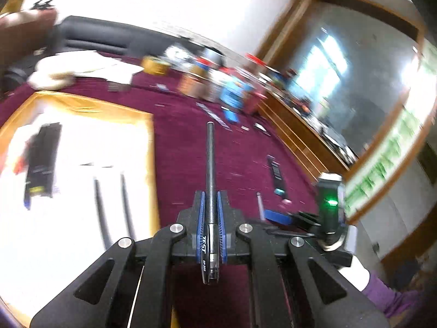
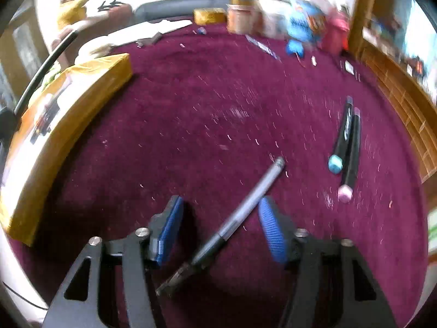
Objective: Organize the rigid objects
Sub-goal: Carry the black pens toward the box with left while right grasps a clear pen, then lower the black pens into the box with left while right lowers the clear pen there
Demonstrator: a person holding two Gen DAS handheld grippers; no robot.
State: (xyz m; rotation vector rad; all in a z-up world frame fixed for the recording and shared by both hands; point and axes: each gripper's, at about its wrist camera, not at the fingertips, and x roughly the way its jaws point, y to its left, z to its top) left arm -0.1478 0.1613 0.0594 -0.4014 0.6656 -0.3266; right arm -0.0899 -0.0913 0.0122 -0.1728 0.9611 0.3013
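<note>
Left wrist view: left gripper clamped tight on one slim black pen, lifted above the maroon felt tabletop. Left of the pen, a yellow-edged white tray with two dark pens and a black box, all blurred.

Right wrist view: right gripper spread wide, holding nothing, straddling one grey clear-barrelled pen lying diagonally on the felt. Right of that pen, two black markers side by side, one teal-capped, one pink-capped. Far clutter too smeared to identify.

left tongs: clamped on a pen | right tongs: spread wide, apparently hovering low
</note>
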